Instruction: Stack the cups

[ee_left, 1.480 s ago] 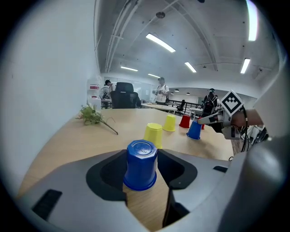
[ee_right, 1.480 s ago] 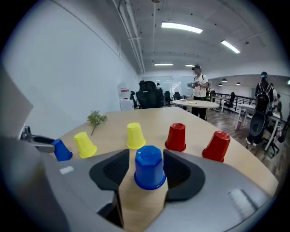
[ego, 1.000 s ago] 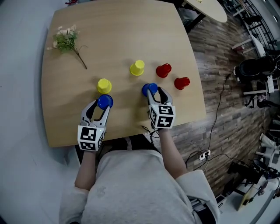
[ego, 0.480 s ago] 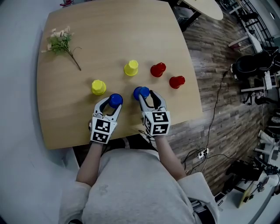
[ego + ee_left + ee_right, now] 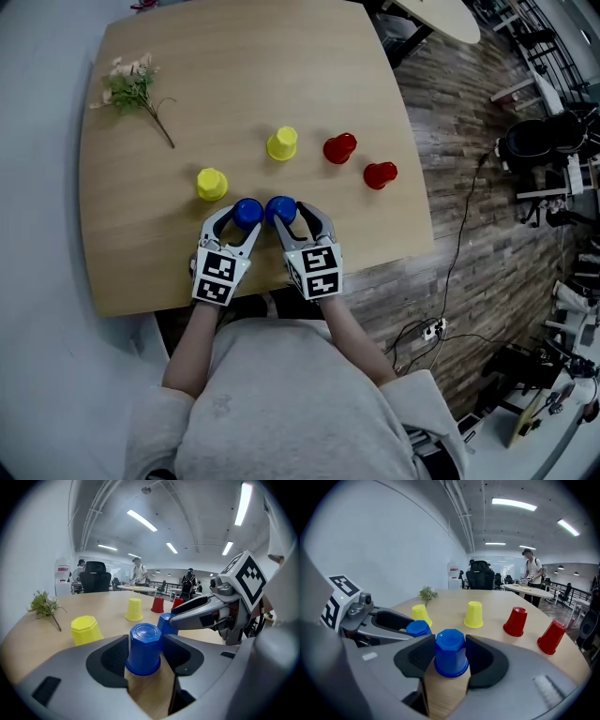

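Zero stacks yet. My left gripper (image 5: 239, 221) clamps left blue cup (image 5: 247, 210), my right gripper (image 5: 290, 218) clamps right blue cup (image 5: 279, 206); yellow cups (image 5: 212, 184), red cups (image 5: 338, 148) untouched.

I can read no word, number or brand anywhere on the table (image 5: 234, 84), and at its near edge the cube (image 5: 217, 278) on my left gripper (image 5: 246, 214) and the cube (image 5: 315, 271) on my right gripper (image 5: 281, 210) show only black-and-white square marker patterns.

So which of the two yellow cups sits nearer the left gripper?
The left yellow cup, just beyond the left gripper; the other yellow cup stands farther back, next to the red cups.
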`<state>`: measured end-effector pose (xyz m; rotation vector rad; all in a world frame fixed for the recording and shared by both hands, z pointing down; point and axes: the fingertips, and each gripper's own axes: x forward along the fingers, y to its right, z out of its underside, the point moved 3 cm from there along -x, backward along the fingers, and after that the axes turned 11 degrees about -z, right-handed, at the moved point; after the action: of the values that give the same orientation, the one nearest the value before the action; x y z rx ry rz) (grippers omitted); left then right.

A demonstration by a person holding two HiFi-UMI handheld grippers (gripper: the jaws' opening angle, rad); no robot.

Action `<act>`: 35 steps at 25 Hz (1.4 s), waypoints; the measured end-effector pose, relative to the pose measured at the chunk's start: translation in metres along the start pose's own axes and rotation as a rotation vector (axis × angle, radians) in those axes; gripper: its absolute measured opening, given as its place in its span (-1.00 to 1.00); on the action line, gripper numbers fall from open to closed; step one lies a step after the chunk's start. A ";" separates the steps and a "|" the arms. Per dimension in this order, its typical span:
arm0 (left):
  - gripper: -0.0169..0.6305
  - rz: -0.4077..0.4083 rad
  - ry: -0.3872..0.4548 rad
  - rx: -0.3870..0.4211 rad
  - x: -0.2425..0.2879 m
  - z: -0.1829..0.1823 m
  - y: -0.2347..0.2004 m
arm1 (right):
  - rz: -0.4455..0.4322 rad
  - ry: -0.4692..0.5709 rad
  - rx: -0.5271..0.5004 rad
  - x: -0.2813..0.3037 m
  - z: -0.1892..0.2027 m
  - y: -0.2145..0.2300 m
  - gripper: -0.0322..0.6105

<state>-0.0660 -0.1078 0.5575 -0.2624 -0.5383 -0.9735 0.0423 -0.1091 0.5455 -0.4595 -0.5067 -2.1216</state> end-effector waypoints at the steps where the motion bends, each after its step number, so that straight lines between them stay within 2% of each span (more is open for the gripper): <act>1: -0.29 0.004 -0.001 -0.003 0.000 0.001 0.000 | -0.005 -0.003 -0.004 0.002 0.001 -0.002 -0.24; 4: -0.23 0.011 0.019 -0.029 -0.006 -0.002 -0.002 | -0.008 -0.007 -0.013 0.003 0.002 -0.004 -0.24; 6: -0.20 0.001 0.071 -0.048 -0.015 -0.009 -0.007 | -0.015 -0.001 -0.004 0.002 0.001 -0.004 -0.22; 9: -0.20 -0.072 0.202 -0.078 -0.036 -0.025 -0.030 | -0.031 0.038 0.009 -0.004 -0.006 -0.005 -0.18; 10: -0.20 -0.110 0.223 -0.087 -0.039 -0.028 -0.042 | -0.034 0.055 0.012 -0.007 -0.009 -0.004 -0.18; 12: -0.20 -0.186 0.205 -0.098 -0.036 -0.026 -0.066 | -0.032 0.083 0.018 -0.014 -0.015 -0.003 -0.18; 14: -0.20 -0.235 0.149 -0.101 -0.022 -0.020 -0.087 | -0.026 0.102 0.025 -0.021 -0.019 -0.002 -0.18; 20: -0.18 -0.265 0.033 -0.061 0.012 -0.003 -0.105 | -0.017 0.123 0.023 -0.034 -0.026 0.001 -0.18; 23: -0.34 -0.283 0.029 -0.067 0.011 -0.002 -0.107 | -0.013 0.122 0.027 -0.036 -0.024 0.004 -0.22; 29: -0.34 -0.296 0.068 -0.045 -0.022 -0.003 -0.096 | -0.007 0.141 0.041 -0.041 -0.025 0.009 -0.29; 35: -0.34 -0.278 0.024 -0.063 -0.040 0.023 -0.075 | -0.021 0.159 0.035 -0.038 -0.033 0.007 -0.29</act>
<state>-0.1536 -0.1099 0.5535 -0.2358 -0.5313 -1.2633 0.0640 -0.1036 0.5001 -0.2643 -0.4578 -2.1450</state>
